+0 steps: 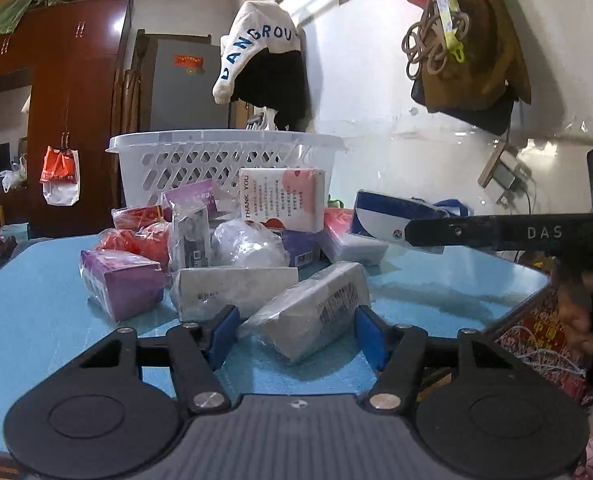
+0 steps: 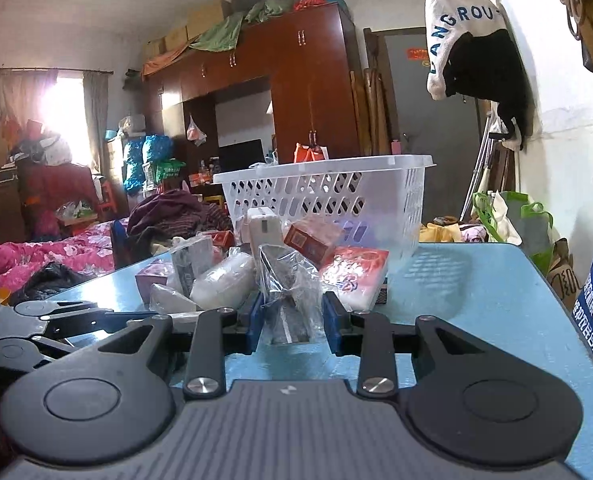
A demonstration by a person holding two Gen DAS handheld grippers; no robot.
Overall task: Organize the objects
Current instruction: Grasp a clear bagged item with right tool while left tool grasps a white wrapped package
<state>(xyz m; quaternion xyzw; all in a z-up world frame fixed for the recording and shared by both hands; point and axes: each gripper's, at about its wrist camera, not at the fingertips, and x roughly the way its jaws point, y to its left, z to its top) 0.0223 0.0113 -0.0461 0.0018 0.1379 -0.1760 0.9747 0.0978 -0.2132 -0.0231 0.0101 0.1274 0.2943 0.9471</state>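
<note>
The left gripper brackets a white plastic-wrapped packet, its blue pads at both ends, apparently just touching. The right gripper pinches a crinkly clear bag low over the blue table. Beyond both, the pile of about 10 wrapped boxes lies in front of the white lattice basket, which looks empty through its holes, so nearly all sorting remains.

Both cameras sat low over the blue tabletop, each looking forward along its own gripper, close to the pile. They shared the white basket — the left view faced the wall, the right view the room's wardrobe.
</note>
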